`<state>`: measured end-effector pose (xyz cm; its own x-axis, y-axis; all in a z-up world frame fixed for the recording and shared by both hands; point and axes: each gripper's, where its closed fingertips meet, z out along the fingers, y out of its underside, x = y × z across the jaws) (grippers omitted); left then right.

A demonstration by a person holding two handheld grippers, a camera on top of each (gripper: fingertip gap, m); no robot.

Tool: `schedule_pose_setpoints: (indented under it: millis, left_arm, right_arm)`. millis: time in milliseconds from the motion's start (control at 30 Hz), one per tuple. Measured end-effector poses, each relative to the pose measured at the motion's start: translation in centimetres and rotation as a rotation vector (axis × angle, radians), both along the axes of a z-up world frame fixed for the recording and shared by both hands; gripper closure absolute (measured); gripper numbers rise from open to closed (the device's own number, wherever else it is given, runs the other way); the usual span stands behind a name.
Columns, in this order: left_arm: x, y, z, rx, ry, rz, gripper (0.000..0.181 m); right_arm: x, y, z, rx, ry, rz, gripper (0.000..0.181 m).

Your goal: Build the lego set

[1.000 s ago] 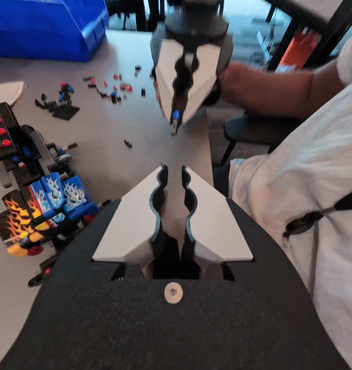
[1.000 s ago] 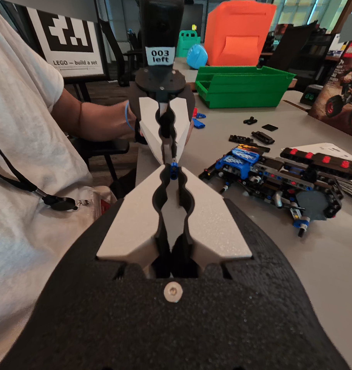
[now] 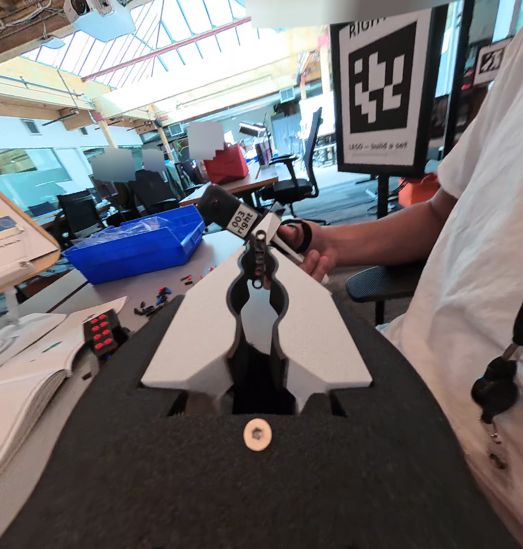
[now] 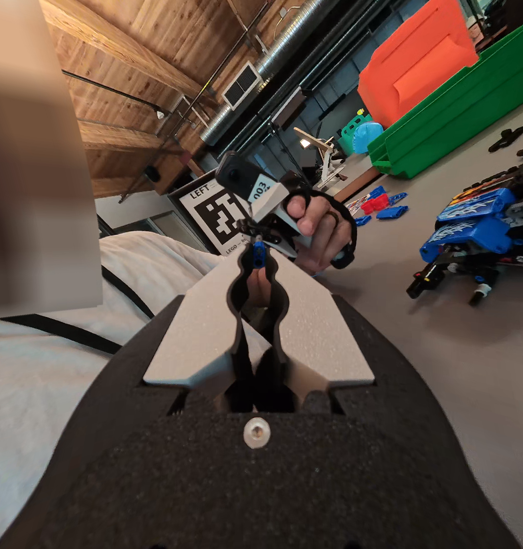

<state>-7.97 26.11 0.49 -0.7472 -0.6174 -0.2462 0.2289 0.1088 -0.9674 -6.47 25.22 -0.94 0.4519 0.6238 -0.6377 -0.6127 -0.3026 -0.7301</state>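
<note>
Black beam (image 3: 258,261) pinched by left fingers (image 3: 238,267); right fingers (image 4: 276,267) seemingly grip blue connector (image 4: 258,257).

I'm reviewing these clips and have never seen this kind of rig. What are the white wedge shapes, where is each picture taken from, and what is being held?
There is no robot here: a person holds a hand-operated gripper in each hand, and a camera on each looks along its two white fingers.

In the left wrist view, the left gripper is closed on a black beam with holes; the other gripper shows beyond it. In the right wrist view, the right gripper pinches a small blue connector, held up close to the beam's end.

On the grey table sit a half-built truck with blue flame panels, loose red and blue pieces, a green bin, a blue bin and an open booklet.
</note>
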Motion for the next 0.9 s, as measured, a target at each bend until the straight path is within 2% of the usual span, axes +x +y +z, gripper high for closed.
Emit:
schedule_pose_setpoints:
  millis: [167,367,600,767,900]
  left_arm:
    - [-0.1,-0.2,-0.5,-0.017,0.012,-0.014,0.176]
    - [0.3,0.3,-0.8,-0.034,0.013,0.027,0.176]
    - [0.6,0.2,-1.7,0.042,-0.001,0.059,0.176]
    - [0.5,0.0,-1.8,0.043,0.002,0.051,0.176]
    - [0.3,-0.2,-1.8,0.043,-0.006,0.039,0.176]
  right_arm:
    - [-0.7,-0.1,0.7,0.018,0.072,0.038,0.175]
    - [-0.6,0.3,0.4,-0.001,0.043,-0.008,0.175]
    - [-0.7,0.6,0.0,-0.024,0.008,-0.015,0.175]
    - [-0.8,0.4,-0.2,-0.03,-0.055,-0.032,0.175]
    - [-1.0,0.2,-0.2,-0.03,-0.036,-0.001,0.175]
